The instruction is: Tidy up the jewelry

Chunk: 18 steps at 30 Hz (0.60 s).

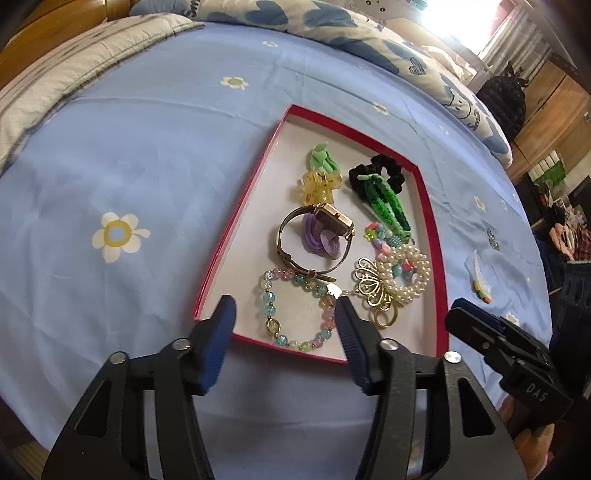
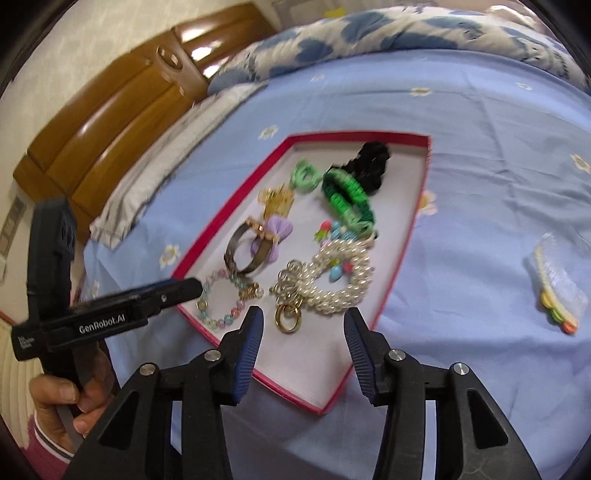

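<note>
A red-rimmed tray [image 1: 236, 221] with a white floor lies on the blue bedsheet and holds several pieces: a pastel bead bracelet [image 1: 295, 310], a watch [image 1: 314, 232], a pearl bracelet [image 1: 406, 273], a gold butterfly clip [image 1: 373, 288], a green braided band [image 1: 388, 203] and a black scrunchie [image 1: 384, 173]. My left gripper [image 1: 284, 314] is open and empty above the tray's near edge, over the bead bracelet. My right gripper [image 2: 303, 325] is open and empty above the tray's [image 2: 229, 206] near part, close to the pearl bracelet [image 2: 340, 280]. A small hair comb [image 2: 557, 295] lies outside the tray on the right.
The bedsheet [image 1: 147, 166] stretches left of the tray. A folded quilt [image 1: 332, 22] lies at the back. A wooden headboard [image 2: 110, 103] stands at the far left. The comb also shows in the left wrist view [image 1: 480, 280], with a small sparkly item [image 1: 493, 236] beyond it.
</note>
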### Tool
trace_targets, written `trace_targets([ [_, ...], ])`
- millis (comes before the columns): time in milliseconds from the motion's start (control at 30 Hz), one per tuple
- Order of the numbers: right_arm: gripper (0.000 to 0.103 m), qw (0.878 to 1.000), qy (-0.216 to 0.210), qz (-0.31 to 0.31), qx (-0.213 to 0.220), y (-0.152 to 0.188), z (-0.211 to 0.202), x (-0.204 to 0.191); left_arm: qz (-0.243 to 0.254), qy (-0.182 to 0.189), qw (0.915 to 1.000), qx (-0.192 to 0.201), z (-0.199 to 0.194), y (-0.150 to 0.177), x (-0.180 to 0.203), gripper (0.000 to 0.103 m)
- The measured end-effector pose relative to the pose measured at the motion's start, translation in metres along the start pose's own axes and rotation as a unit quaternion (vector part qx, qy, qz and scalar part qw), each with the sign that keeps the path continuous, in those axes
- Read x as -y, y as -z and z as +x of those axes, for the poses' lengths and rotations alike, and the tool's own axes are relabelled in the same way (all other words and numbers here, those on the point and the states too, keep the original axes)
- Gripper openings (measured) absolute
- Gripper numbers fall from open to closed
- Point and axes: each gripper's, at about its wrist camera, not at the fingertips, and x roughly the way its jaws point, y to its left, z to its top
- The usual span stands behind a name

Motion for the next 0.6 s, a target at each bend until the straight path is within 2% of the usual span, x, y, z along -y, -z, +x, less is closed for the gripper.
trace_targets([
  [133, 0.051, 0.999, -0.009, 0.032, 0.043, 0.009, -0.019, 0.008, 0.001, -0.016, 0.9998, 0.014, -0.011, 0.007, 0.003, 0.078],
  [300, 0.062, 0.996, -0.017, 0.043, 0.071, 0.014, -0.029, 0.007, 0.005, -0.021, 0.9995, 0.022, -0.019, 0.018, 0.007, 0.079],
  [600, 0.069, 0.996, -0.018, 0.049, 0.075, 0.035, -0.031, 0.006, 0.018, -0.039, 0.9984, 0.037, -0.029, 0.037, 0.015, 0.081],
])
